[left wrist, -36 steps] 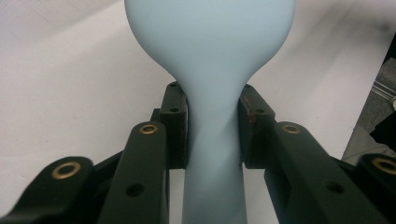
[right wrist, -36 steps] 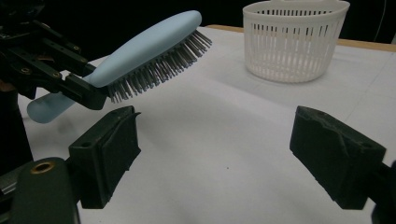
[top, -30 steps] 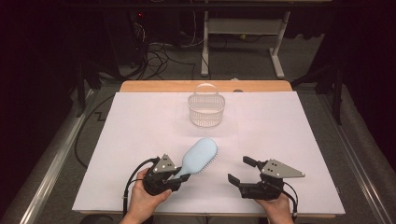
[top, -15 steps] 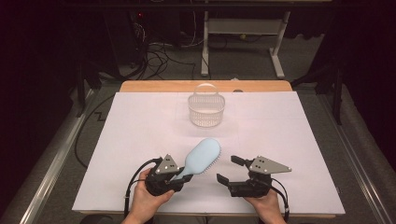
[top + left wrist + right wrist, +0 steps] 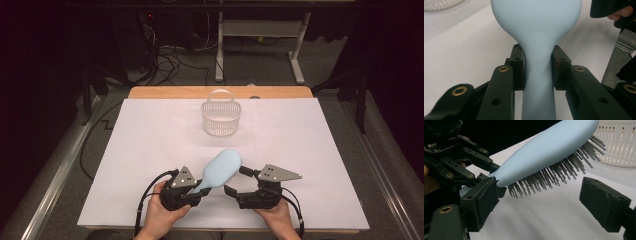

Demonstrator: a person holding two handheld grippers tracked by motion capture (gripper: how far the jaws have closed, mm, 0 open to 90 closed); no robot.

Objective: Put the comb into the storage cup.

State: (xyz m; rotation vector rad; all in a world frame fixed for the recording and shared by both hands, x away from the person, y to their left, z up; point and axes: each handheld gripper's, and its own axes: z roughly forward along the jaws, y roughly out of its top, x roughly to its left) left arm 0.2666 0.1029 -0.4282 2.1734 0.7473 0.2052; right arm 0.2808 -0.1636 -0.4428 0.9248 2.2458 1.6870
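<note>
A light blue hairbrush (image 5: pixel 222 169) is held above the white sheet, its head pointing up and away, bristles facing right. My left gripper (image 5: pixel 194 189) is shut on the hairbrush's handle (image 5: pixel 538 75), one pad on each side. The right gripper (image 5: pixel 237 181) is open right beside the brush head, and its two jaws stand wide apart with the bristles (image 5: pixel 554 173) just above the gap. The left gripper's (image 5: pixel 474 167) linkage appears at the left of the right gripper view.
A white plastic basket (image 5: pixel 220 117) with a handle stands at the middle of the sheet, farther back; its rim (image 5: pixel 441 3) and its slatted wall (image 5: pixel 621 147) show in the gripper views. A white sheet (image 5: pixel 125 150) covers the wooden table (image 5: pixel 165 92).
The right gripper has moved left, up to the brush head. The left gripper has turned the brush a little, so its back now faces the camera more.
</note>
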